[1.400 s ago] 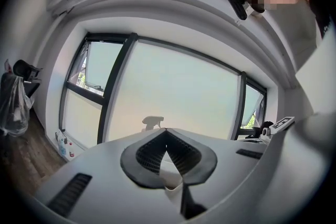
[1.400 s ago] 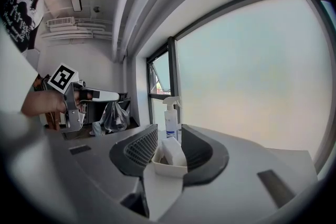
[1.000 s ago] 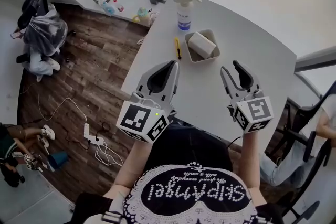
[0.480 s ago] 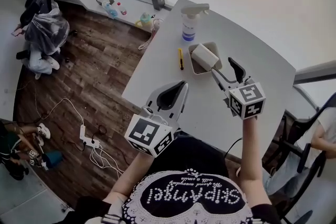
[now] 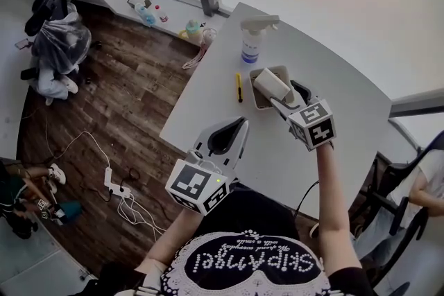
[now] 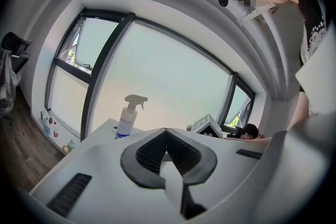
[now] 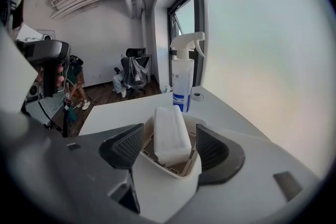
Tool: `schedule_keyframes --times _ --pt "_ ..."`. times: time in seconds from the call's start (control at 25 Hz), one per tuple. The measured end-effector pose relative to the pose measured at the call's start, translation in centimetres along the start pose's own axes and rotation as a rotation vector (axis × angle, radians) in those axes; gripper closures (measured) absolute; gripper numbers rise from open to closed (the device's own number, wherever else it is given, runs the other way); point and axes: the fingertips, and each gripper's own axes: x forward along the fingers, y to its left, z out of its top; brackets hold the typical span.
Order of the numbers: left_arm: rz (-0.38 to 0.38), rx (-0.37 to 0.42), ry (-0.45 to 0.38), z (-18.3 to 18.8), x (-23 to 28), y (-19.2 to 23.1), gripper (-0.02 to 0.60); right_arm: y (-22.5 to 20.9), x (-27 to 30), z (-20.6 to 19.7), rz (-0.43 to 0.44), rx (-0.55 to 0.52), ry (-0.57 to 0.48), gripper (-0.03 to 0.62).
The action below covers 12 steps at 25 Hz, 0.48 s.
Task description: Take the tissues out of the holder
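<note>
Right gripper (image 7: 168,148): its jaws have just been opening and now stand wide apart, flanking the tissue pack (image 7: 169,132); no pad touches it.
Left gripper (image 6: 166,136): jaws together, empty, at 7 o'clock of the holder (image 7: 174,172).
Risk: if you close low, you clamp the light holder too; the spray bottle (image 5: 251,44) at its 11 o'clock could tip.
Materials: soft white wrapped pack, tilted; rigid beige holder with rounded corners.

In the head view, the right hand-held gripper (image 5: 284,95) covers the near right corner of the holder (image 5: 261,101). Its jaws have just been opening and stand either side of the tissues (image 5: 271,84). The yellow thing (image 5: 238,87) beside the holder is too small to name, as are the bottles (image 5: 147,10) at upper left. A seated person (image 5: 423,184) is cut off by the right edge. In the left gripper view, the left hand-held gripper (image 6: 167,132) hides most of the bench (image 6: 102,128) and the foot of the spray bottle (image 6: 126,118).
</note>
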Motion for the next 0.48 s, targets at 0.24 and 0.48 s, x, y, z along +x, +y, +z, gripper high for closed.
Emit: schedule_keyframes --times 0.24,0.48 --pt "0.004 -0.013 0.018 -0.4 0.9 0.7 0.58 -0.1 2.2 -0.9 0.036 0.026 0.062 0.298" --pt "0.007 -0.021 0.027 -0.5 1.4 1.3 0.58 -0.3 3.8 -1.5 0.061 0.021 0.125 0.298"
